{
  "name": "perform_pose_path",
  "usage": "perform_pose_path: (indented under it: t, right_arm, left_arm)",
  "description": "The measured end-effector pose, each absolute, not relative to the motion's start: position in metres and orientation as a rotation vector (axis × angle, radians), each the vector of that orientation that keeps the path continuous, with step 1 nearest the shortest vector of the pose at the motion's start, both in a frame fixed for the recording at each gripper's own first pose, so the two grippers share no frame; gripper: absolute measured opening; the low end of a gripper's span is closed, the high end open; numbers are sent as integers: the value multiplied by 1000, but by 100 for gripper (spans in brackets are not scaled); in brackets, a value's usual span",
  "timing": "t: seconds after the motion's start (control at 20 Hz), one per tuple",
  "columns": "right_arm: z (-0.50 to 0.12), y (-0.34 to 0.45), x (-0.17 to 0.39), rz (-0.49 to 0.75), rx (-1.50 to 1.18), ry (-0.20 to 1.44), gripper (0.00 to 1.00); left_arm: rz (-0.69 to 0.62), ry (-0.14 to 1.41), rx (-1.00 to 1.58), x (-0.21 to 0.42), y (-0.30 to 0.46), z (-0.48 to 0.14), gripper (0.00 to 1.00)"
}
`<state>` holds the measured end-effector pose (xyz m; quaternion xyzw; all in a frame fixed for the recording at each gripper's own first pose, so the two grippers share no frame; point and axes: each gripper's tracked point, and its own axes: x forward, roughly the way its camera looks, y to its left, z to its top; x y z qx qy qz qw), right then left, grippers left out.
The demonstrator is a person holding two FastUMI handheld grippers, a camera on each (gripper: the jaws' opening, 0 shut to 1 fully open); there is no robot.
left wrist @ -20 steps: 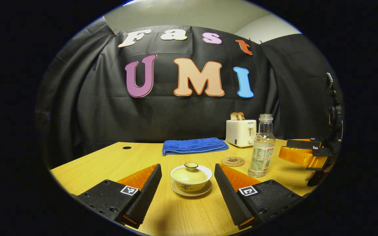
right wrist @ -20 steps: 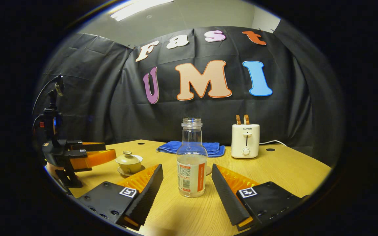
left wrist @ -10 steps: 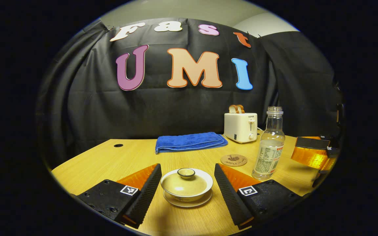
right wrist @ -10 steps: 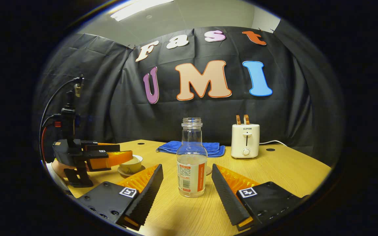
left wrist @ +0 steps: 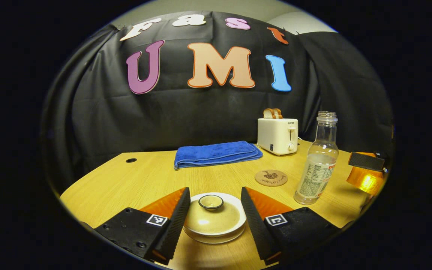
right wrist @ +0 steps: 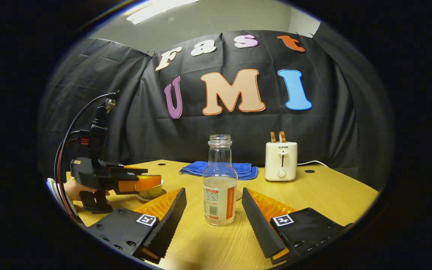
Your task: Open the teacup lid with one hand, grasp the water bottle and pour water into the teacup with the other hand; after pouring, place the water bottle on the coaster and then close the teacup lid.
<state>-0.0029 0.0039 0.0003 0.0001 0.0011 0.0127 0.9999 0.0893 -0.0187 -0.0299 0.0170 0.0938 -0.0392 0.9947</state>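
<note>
The cream teacup (left wrist: pixel 214 225) stands on its saucer with the lid (left wrist: pixel 211 215) on, small knob up. My left gripper (left wrist: pixel 215 192) is open, one finger on each side of the lid and just above the cup's rim. In the right gripper view that left gripper (right wrist: pixel 150 181) hovers over the teacup (right wrist: pixel 149 192), held by a hand (right wrist: pixel 71 189). The clear water bottle (right wrist: pixel 219 187), uncapped and about a third full, stands upright just ahead of my open right gripper (right wrist: pixel 213 193), in line with the gap between its fingers. The round cork coaster (left wrist: pixel 271 177) lies left of the bottle (left wrist: pixel 319 165).
A folded blue towel (left wrist: pixel 216 153) lies at the back of the wooden table (left wrist: pixel 144 180). A white toaster (left wrist: pixel 278 135) with bread in it stands beside the towel. The right gripper (left wrist: pixel 366 170) shows at the far right, beyond the bottle.
My left gripper has moved forward and down until its fingers flank the lidded teacup. The right gripper and the bottle have stayed in place.
</note>
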Motion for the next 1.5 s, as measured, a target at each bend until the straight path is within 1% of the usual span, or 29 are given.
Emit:
perform_pose_path:
  t: [0.05,0.1,0.15,0.2,0.25,0.35,0.4,0.45,0.5,0.8,0.85,0.95,1.0,1.05,1.1,1.2,1.25,1.3,1.35,1.5]
  right_arm:
    - [1,4,-3,26,1,2,95]
    - [0,3,-3,27,1,2,97]
    - [1,3,-3,27,1,2,95]
    - [0,4,-3,27,1,2,95]
    - [1,4,-3,27,1,2,97]
    - [1,3,-3,27,1,2,97]
    - [1,4,-4,27,1,2,95]
    - [1,4,-4,27,1,2,97]
    - [1,4,-4,27,1,2,94]
    - [1,4,-3,27,1,2,96]
    - [1,4,-3,27,1,3,95]
    - [1,3,-3,27,1,5,94]
    - [1,3,-2,27,1,5,94]
    - [1,3,-2,28,1,5,97]
    - [0,3,-1,27,2,6,94]
    - [0,0,0,14,2,7,98]
    - [-1,-1,4,8,2,10,96]
    - [-2,0,8,14,2,17,96]
    - [-4,0,13,19,4,28,94]
    - [-13,-3,27,14,2,83,95]
  left_arm:
    - [-68,192,39,91,-17,-30,76]
    - [-54,195,44,91,-14,-30,71]
    - [-41,196,49,93,-11,-30,67]
    - [-33,198,52,94,-10,-29,58]
    - [-31,193,52,93,-10,-30,53]
    - [-45,185,52,93,-13,-27,41]
    - [-46,183,54,93,-13,-28,34]
    - [-45,183,56,93,-13,-29,32]
    - [-45,186,58,93,-13,-29,29]
    - [-31,137,31,88,-7,-21,28]
    - [-24,122,22,87,-5,-19,26]
    - [-16,103,7,81,-2,-17,28]
    - [-13,101,6,77,1,-16,26]
    - [-7,97,8,73,4,-15,28]
    - [-1,91,9,68,7,-14,28]
    - [12,82,13,57,16,-13,28]
    - [19,72,13,52,21,-11,28]
    - [25,61,11,46,25,-10,28]
    - [33,52,8,42,30,-8,27]
    - [54,34,3,37,44,-5,28]
